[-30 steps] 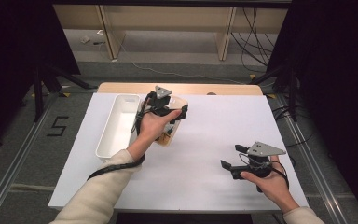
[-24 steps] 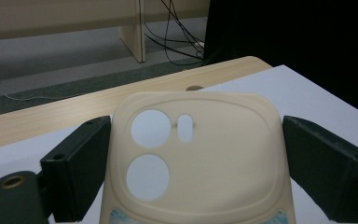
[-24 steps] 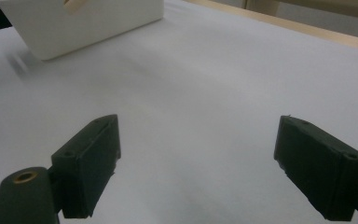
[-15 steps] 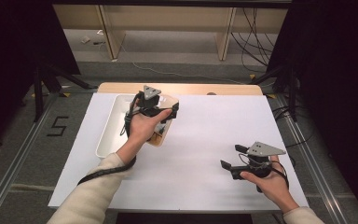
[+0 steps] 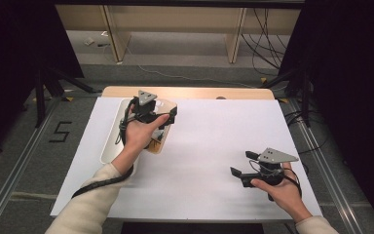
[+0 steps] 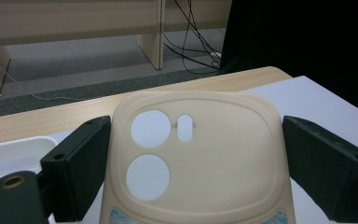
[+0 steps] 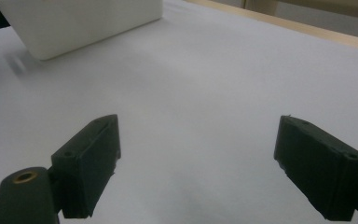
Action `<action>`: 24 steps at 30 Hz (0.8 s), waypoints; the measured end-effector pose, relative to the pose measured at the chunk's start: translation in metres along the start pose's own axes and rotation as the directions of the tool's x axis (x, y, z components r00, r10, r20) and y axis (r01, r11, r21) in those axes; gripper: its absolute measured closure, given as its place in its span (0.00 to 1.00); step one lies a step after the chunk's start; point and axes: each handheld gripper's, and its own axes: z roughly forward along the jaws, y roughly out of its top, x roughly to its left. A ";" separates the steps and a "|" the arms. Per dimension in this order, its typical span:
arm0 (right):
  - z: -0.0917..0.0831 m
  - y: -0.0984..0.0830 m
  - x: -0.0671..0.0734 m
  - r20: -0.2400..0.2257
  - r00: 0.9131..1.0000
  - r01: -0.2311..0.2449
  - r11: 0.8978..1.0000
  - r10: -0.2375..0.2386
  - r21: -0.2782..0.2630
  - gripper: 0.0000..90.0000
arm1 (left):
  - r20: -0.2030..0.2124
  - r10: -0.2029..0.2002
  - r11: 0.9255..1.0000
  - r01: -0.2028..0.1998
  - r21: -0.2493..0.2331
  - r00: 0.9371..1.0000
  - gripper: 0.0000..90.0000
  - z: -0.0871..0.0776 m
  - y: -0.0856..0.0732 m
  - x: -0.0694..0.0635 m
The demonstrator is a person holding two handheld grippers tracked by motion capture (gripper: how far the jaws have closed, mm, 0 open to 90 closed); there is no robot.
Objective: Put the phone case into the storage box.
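- While the right gripper (image 5: 242,164) is resting idle at the near right of the table (image 5: 214,131), its jaws are standing wide with nothing between them.
- The left gripper (image 6: 191,158) is working at the far left, its jaws closing on the two sides of the case (image 6: 214,154).
- The case is hanging just off the table, partly over the tray's (image 5: 109,146) right rim, camera holes pointing far.
- The step in hand is looking like carrying the case to the tray.
- The next move is calling for a small shift left, lowering until the case is lying flat inside, then widening the jaws.
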 end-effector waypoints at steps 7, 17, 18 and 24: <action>0.000 0.000 0.000 0.001 1.000 -0.001 1.000 0.001 0.000 0.17 | -0.004 -0.025 1.000 0.025 -0.003 1.000 0.12 -0.004 -0.001 0.005; -0.001 0.000 0.000 0.000 1.000 0.000 1.000 0.000 -0.001 0.17 | -0.019 -0.029 0.999 0.028 -0.025 0.999 0.12 -0.008 0.002 0.013; -0.001 0.000 0.000 0.001 1.000 0.000 1.000 0.000 -0.001 0.17 | -0.022 -0.029 0.999 0.029 -0.026 0.999 0.12 -0.009 0.002 0.014; -0.001 0.000 0.000 0.000 1.000 0.000 1.000 0.000 -0.001 0.17 | -0.033 -0.031 0.999 0.030 -0.036 0.999 0.12 -0.013 0.005 0.017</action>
